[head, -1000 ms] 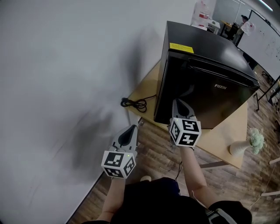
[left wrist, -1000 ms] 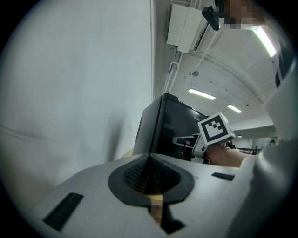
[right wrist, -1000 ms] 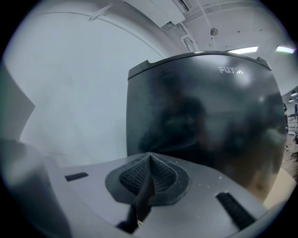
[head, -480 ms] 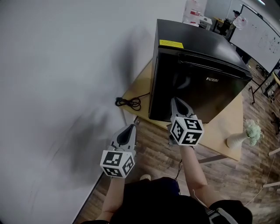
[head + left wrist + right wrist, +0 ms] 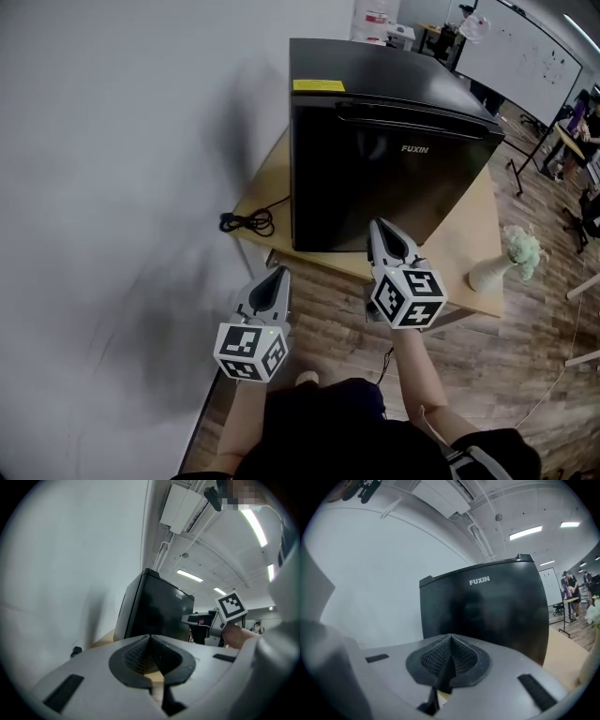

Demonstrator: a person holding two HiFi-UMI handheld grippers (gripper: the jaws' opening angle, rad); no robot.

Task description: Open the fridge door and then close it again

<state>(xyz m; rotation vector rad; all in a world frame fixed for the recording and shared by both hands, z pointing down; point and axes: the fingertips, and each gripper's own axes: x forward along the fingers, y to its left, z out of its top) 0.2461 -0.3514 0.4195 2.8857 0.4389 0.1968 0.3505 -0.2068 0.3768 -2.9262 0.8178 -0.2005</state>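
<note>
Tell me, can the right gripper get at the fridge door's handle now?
Probably yes. The right gripper, shut and empty, faces the closed fridge door with nothing between them. The handle along the door's top edge sits higher, so the gripper must rise and open first.

Fridge (image 5: 384, 159) on table (image 5: 469, 281), vase (image 5: 511, 258) right.

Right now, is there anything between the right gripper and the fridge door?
Nothing visible. The right gripper, fingers shut, points at the closed fridge door with only open air between. The vase stands aside on the table.
</note>
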